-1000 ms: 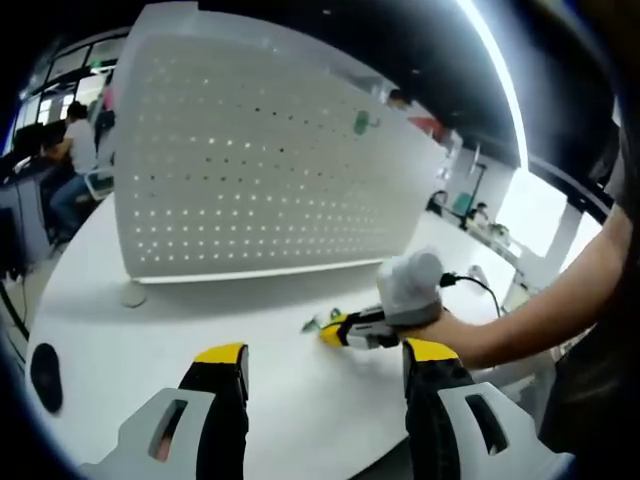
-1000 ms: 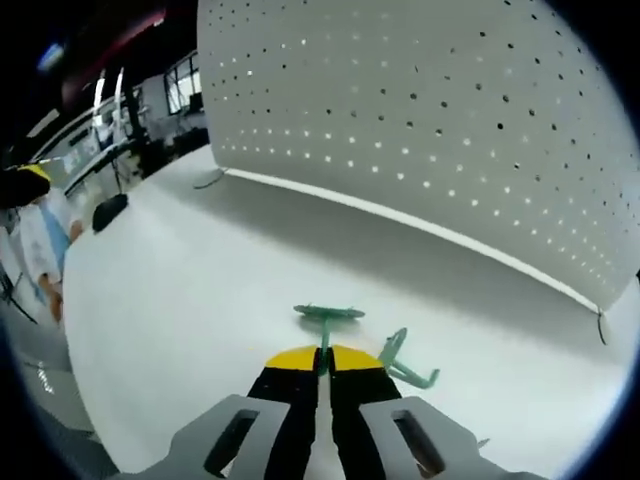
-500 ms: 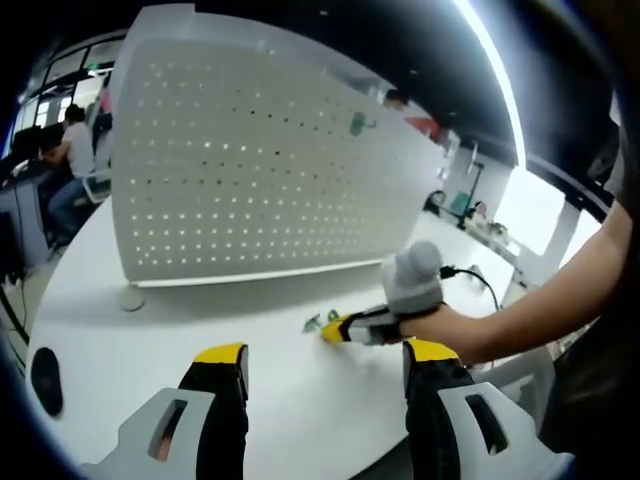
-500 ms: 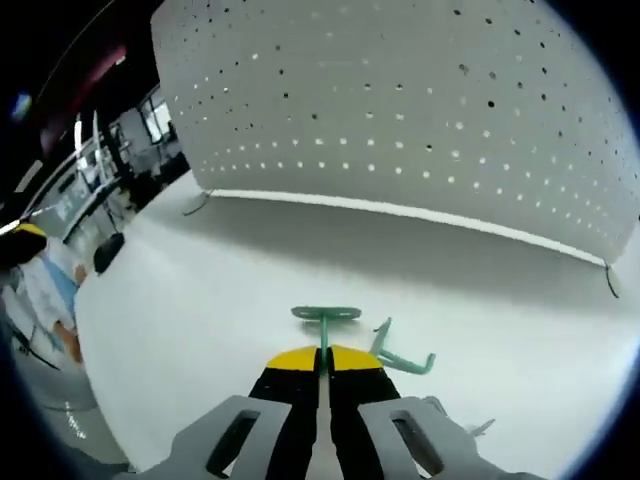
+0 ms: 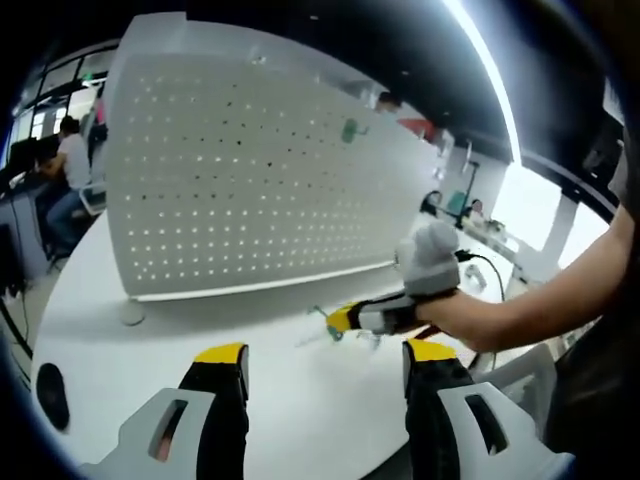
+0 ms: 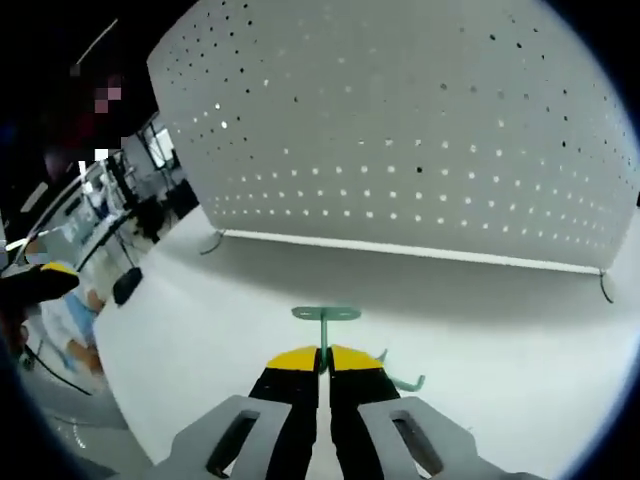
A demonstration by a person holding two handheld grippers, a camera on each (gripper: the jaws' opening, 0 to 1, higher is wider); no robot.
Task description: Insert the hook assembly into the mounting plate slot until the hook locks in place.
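The white perforated mounting plate (image 5: pixel 250 170) stands upright on the white table (image 5: pixel 110 350); it also spans the right gripper view (image 6: pixel 420 150). My right gripper (image 6: pixel 324 358) is shut on the stem of a green hook assembly (image 6: pixel 325 318), whose flat crossbar faces the plate at a distance from it. The left gripper view shows that right gripper (image 5: pixel 345 319) in a hand, carrying the hook (image 5: pixel 322 318) just above the table. A second green hook (image 6: pixel 405 381) lies on the table beside the jaws. Another green hook (image 5: pixel 349 129) hangs high on the plate. My left gripper (image 5: pixel 325 360) is open and holds nothing.
A black round object (image 5: pixel 50 395) lies near the table's left edge. The plate's foot (image 5: pixel 130 313) sits at its lower left corner. A black cable (image 5: pixel 480 265) runs at the right. People sit at desks far left (image 5: pixel 68 160). Open table lies before the plate.
My right gripper has risen off the table with the green hook and turned more squarely toward the plate. The second hook stays on the table. The left gripper is unchanged.
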